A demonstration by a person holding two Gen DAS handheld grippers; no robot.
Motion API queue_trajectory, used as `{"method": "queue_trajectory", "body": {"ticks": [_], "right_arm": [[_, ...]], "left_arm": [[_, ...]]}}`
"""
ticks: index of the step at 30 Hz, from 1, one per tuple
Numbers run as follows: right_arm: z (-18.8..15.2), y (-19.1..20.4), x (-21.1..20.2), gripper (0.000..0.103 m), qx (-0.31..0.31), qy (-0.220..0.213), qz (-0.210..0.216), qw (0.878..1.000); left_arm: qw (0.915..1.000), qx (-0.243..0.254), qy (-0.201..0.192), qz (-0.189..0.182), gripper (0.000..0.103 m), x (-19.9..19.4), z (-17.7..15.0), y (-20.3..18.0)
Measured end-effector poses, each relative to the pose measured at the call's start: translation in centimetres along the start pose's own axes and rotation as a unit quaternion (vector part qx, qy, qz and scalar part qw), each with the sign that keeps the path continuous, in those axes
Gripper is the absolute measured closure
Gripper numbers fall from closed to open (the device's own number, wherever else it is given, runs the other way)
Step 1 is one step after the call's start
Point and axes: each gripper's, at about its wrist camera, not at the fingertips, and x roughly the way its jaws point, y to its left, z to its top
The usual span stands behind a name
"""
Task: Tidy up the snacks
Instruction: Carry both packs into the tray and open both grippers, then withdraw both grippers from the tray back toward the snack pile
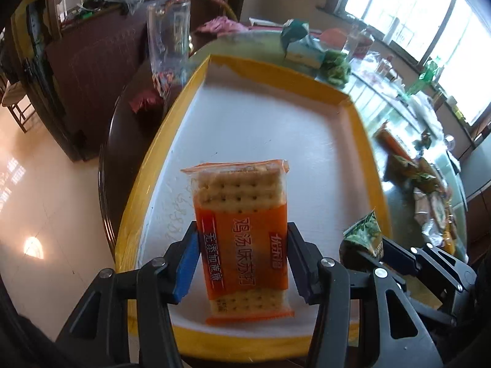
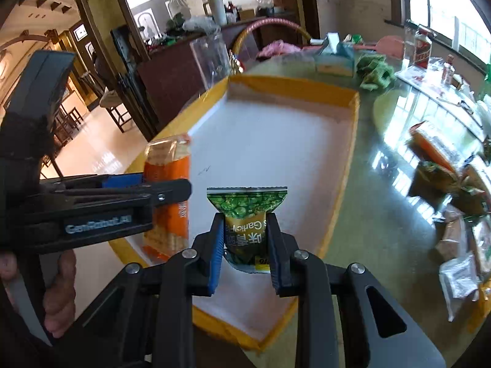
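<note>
Over the empty tray (image 1: 365, 116), we pinch a cracker pack (image 1: 242, 227) in our left gripper (image 1: 242, 263) and a pea packet (image 2: 247, 224) in our right gripper (image 2: 245, 254); nothing is placed yet, and the snack pile (image 2: 460, 214) waits.

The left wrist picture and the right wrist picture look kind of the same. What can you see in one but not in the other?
Only the left wrist view shows the cracker packet's front, with biscuits and lettering. Only the right wrist view shows a hand gripping the left gripper's handle and the bottle by the window. Both show the orange cracker packet in the left gripper, the green pea packet in the right gripper, and the yellow-rimmed tray.
</note>
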Motion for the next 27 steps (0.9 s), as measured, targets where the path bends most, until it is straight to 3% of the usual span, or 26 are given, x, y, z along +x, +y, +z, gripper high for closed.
{"method": "queue_trajectory", "body": {"ticks": [17,19,21,22,24,27], "right_arm": [[-0.9,1.4,2.7,0.075,-0.032,0.03,-0.059,0.997],[-1.0,1.5,2.7,0.073,-0.032,0.026,-0.062,0.997],[-1.3,1.5,3.0,0.057,-0.031,0.029,-0.064,0.997],[-1.4,1.6,2.8,0.054,-0.035,0.022,-0.063,0.997],[-1.6,1.7,1.8,0.039,-0.036,0.004,-0.06,0.998],[-1.6,1.3,-0.7,0.029,-0.024,-0.025,-0.057,0.998]], "left_arm": [[0.9991,0.009,0.014,0.038,0.049,1.0,-0.6,1.9],[0.9993,0.007,0.003,0.037,0.043,0.9,-0.8,2.0],[0.9992,0.009,-0.016,0.037,0.033,0.7,-1.1,1.8],[0.9988,0.011,-0.025,0.041,0.027,0.6,-1.3,1.7],[0.9976,0.012,-0.044,0.052,0.027,-0.1,-1.6,1.5],[0.9953,0.012,-0.081,0.052,0.026,-2.4,-2.0,0.8]]}}
